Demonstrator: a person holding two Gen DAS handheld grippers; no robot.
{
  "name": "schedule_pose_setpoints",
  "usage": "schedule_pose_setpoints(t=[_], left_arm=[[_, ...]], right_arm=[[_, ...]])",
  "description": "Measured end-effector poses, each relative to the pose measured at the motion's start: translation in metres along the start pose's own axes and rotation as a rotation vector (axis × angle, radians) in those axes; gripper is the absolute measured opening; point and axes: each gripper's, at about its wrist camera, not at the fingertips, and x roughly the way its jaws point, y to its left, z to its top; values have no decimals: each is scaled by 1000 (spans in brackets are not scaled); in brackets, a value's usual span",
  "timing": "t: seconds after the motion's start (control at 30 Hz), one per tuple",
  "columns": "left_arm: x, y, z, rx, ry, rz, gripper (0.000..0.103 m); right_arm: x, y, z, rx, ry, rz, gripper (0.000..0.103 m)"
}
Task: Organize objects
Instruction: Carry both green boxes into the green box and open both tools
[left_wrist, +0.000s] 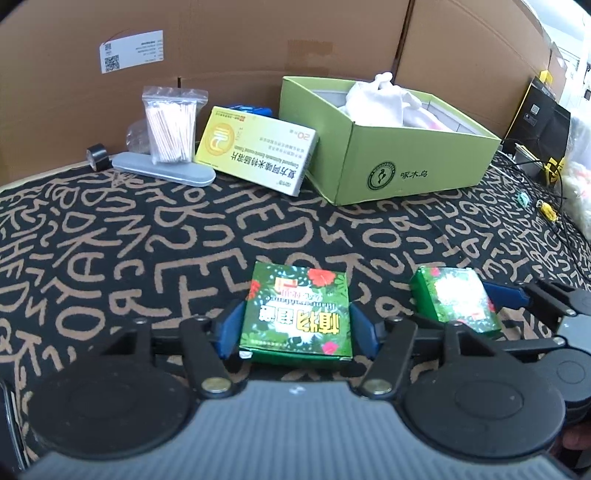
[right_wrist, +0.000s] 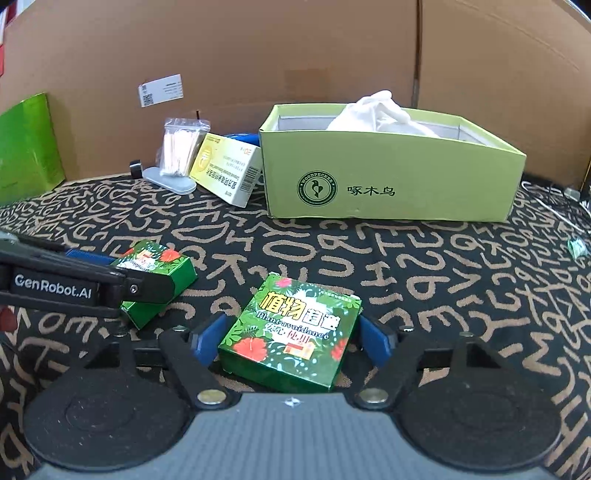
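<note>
Two small green flower-print boxes lie on the patterned cloth. In the left wrist view, my left gripper (left_wrist: 295, 328) has its blue pads touching both sides of one box (left_wrist: 295, 314); the other box (left_wrist: 456, 299) sits between the right gripper's fingers. In the right wrist view, my right gripper (right_wrist: 288, 339) straddles its box (right_wrist: 291, 336), with small gaps at the pads. The left gripper's box (right_wrist: 159, 273) shows at left. A light green open carton (right_wrist: 391, 184) with white cloth (right_wrist: 373, 114) inside stands behind; it also shows in the left wrist view (left_wrist: 406, 166).
Against the cardboard wall (left_wrist: 258, 37) are a yellow medicine box (left_wrist: 258, 147), a bag of cotton swabs (left_wrist: 171, 125), a grey case (left_wrist: 162, 170) and a black tape roll (left_wrist: 96, 156). A green lid (right_wrist: 26, 144) leans at left. Cables and black-yellow gear (left_wrist: 543, 125) sit at right.
</note>
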Motion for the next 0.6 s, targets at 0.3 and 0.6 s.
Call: schedule_pose_setpoints(t=[0.3,0.6], left_arm=[[-1,-11,-2,37,-1,3,60],[-17,-31,21,29,-57,-95,60]], right_arm=[[-8,-4,-8,3,-22,-9,74],[-21,-20,-10,41,-62,32,70]])
